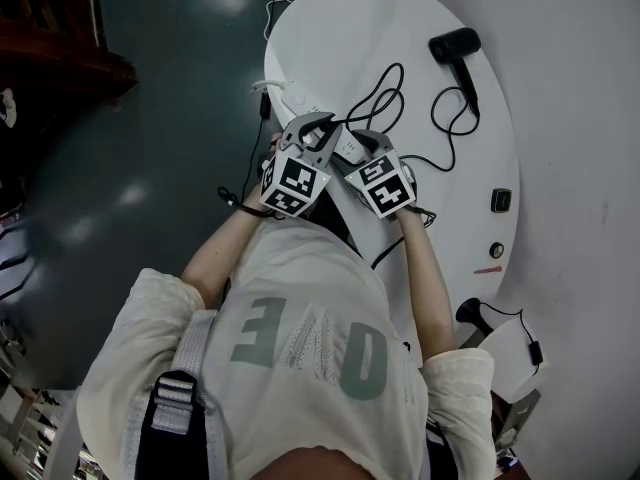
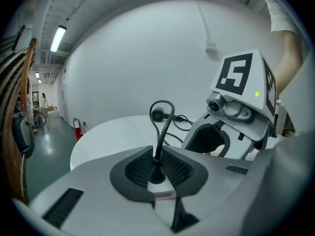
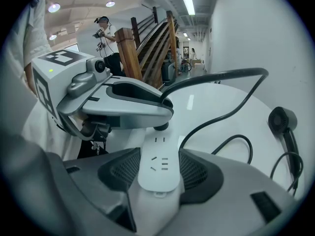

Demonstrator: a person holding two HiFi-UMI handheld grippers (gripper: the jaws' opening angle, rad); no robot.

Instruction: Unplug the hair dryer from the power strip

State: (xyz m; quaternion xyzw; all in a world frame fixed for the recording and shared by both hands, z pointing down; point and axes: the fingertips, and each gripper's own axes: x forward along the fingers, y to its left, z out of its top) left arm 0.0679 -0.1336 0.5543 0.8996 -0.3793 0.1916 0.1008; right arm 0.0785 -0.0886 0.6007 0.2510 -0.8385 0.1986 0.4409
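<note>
A black hair dryer (image 1: 455,46) lies at the far side of the round white table (image 1: 420,8). Its black cord (image 1: 385,93) loops back to a white power strip (image 1: 298,98) near the table's left edge. My left gripper (image 2: 157,155) is shut on the black plug (image 2: 156,174), which stands in the strip with the cord rising out of it. My right gripper (image 3: 158,154) is shut on the end of the power strip (image 3: 158,173), its pads against both long sides. In the head view the left gripper (image 1: 322,128) and right gripper (image 1: 362,145) sit side by side over the strip.
A small black square item (image 1: 501,200), a round knob (image 1: 496,250) and a reddish pen (image 1: 488,269) lie on the table's right part. A white box (image 1: 515,353) stands lower right. Dark floor lies left of the table. A person (image 3: 104,33) stands by wooden stairs (image 3: 147,48).
</note>
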